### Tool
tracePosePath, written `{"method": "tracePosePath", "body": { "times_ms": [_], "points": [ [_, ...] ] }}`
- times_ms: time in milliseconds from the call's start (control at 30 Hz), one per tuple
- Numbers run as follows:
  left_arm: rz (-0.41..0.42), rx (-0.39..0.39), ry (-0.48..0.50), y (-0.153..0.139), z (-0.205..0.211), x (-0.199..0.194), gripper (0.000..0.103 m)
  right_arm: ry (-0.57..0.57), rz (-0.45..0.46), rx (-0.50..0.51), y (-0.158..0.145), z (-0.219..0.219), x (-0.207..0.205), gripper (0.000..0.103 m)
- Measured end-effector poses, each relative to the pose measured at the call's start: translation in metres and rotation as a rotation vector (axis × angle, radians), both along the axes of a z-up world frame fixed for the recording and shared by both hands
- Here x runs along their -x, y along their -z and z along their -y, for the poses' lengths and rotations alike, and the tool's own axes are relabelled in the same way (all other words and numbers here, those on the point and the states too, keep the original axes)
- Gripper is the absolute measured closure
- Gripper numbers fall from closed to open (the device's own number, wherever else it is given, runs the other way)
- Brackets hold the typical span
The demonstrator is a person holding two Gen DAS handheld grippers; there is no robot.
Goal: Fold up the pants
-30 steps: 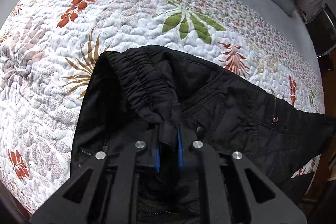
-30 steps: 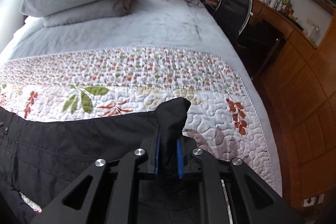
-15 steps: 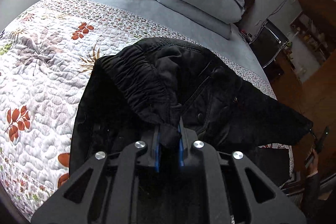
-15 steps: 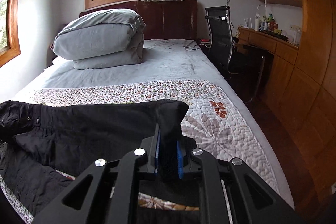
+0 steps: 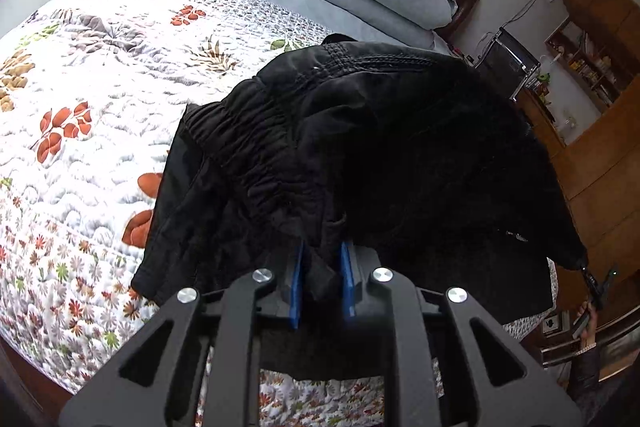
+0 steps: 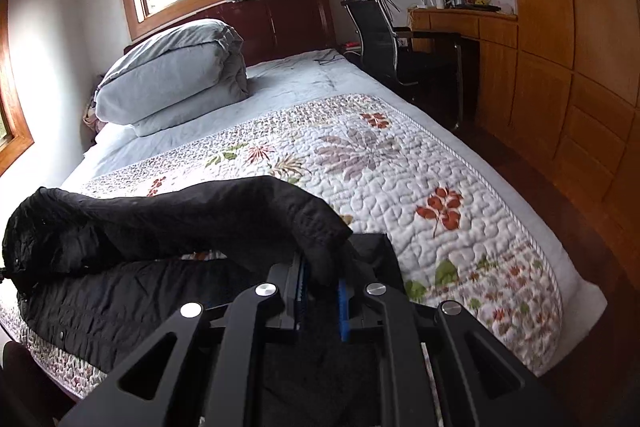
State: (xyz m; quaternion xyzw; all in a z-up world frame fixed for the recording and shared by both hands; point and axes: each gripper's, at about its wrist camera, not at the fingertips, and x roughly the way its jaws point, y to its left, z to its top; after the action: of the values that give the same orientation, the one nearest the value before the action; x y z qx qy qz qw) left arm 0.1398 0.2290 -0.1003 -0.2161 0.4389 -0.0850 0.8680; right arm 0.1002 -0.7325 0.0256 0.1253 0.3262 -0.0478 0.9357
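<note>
Black pants (image 5: pixel 400 147) lie bunched on the floral quilt (image 5: pixel 100 87), the gathered waistband toward me in the left wrist view. My left gripper (image 5: pixel 322 255) has a fold of waistband cloth between its blue pads, and its jaws are opening slightly. In the right wrist view my right gripper (image 6: pixel 322 267) is shut on the leg end of the pants (image 6: pixel 180 219). That end is held up and doubled back over the lower layer of cloth on the quilt (image 6: pixel 440 167).
A folded grey duvet (image 6: pixel 172 75) sits near the dark headboard. A black office chair (image 6: pixel 372 27) and a wooden desk (image 6: pixel 460 23) stand right of the bed, beside wooden cupboards. A person's hand (image 5: pixel 586 323) shows at the far right.
Both grippers have swung across the bed with the pants in them. The views now face the headboard and window. The leg end has come over the rest of the pants.
</note>
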Motion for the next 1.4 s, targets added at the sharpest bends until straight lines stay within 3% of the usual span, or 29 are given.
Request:
{"method": "tracePosePath", "body": {
  "times_ms": [233,267,333,433,467,500,567,667,733,900,1033,1233,1400],
  "points": [
    [-0.011,-0.048,0.012,0.018,-0.003,0.027,0.082,0.080,-0.084,-0.076,0.047,0.015,0.044,0.090],
    [-0.020,-0.072,0.009,0.020,-0.004,0.031,0.077,0.087,-0.098,-0.096,0.054,0.019,0.048,0.089],
    [-0.047,-0.082,-0.005,0.024,-0.008,0.039,0.067,0.110,-0.143,-0.085,0.065,0.020,0.055,0.075],
    [-0.088,-0.096,-0.061,0.029,-0.016,0.055,0.055,0.134,-0.180,-0.049,0.072,0.013,0.067,0.072],
    [-0.100,-0.096,-0.075,0.030,-0.017,0.059,0.046,0.147,-0.175,-0.047,0.070,0.009,0.074,0.071],
    [-0.117,-0.093,-0.094,0.032,-0.017,0.064,0.041,0.161,-0.170,-0.046,0.068,0.006,0.079,0.065],
    [-0.137,-0.067,-0.123,0.035,-0.014,0.072,0.024,0.191,-0.144,-0.014,0.057,-0.004,0.092,0.059],
    [-0.154,0.026,-0.141,0.038,-0.003,0.078,0.015,0.200,-0.094,0.083,0.027,-0.030,0.106,0.048],
    [-0.162,0.084,-0.135,0.040,0.008,0.078,0.014,0.182,-0.065,0.153,0.004,-0.053,0.109,0.032],
    [-0.215,0.204,-0.113,0.052,0.052,0.075,0.013,0.136,-0.025,0.220,-0.035,-0.090,0.098,0.021],
    [-0.264,0.217,-0.074,0.061,0.085,0.065,0.012,0.111,-0.004,0.243,-0.048,-0.107,0.087,0.013],
    [-0.349,0.226,-0.129,0.081,0.100,0.034,0.012,0.078,0.031,0.243,-0.054,-0.118,0.082,0.010],
    [-0.367,0.236,-0.186,0.092,0.099,0.020,0.012,0.093,0.018,0.212,-0.047,-0.110,0.080,0.010]
  ]
}}
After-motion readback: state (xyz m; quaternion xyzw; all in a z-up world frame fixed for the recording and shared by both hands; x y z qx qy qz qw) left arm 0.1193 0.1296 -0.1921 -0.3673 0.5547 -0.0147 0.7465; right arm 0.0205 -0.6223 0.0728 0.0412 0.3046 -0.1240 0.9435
